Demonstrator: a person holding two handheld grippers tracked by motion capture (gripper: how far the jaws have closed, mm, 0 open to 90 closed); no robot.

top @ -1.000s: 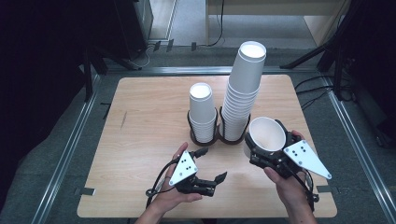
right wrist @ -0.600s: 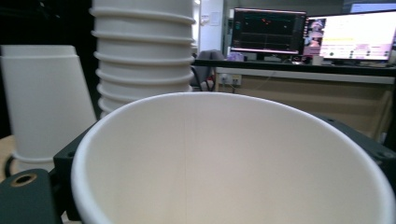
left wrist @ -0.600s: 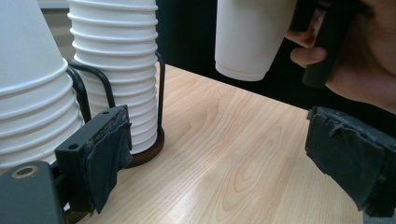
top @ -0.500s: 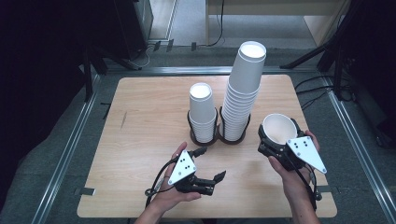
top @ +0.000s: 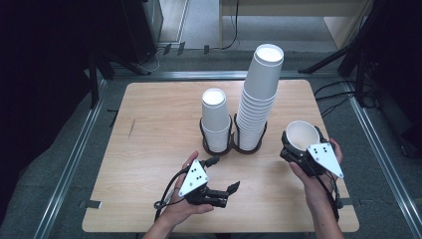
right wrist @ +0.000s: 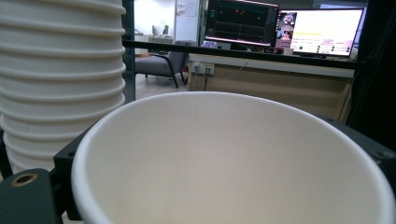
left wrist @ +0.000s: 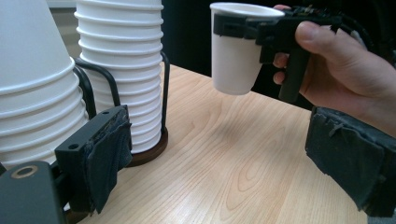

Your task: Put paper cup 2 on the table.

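A: The paper cup [top: 302,135] — where does it sit?

B: In the right gripper [top: 298,152], clamped near its rim, mouth up and long axis close to upright, held clear above the table [top: 149,149] near its right edge. In the left gripper view the same cup [left wrist: 233,51] hangs well above the wood with the jaws around its upper wall.

A: And which way would it have to travel?

B: My guess is either down onto the bare wood below, or left toward the stacks. The tall stack [top: 259,99] is just to the cup's left, and the short stack [top: 215,119] lies beyond that. The right hand is the nearer one.

A: The other hand?

B: The left gripper [top: 221,191] rests low at the table's front, jaws apart with nothing between them, pointing right toward the cup.

A: Counts?

B: One loose cup, two stacks, each in its own wire holder [top: 247,144], and two grippers.
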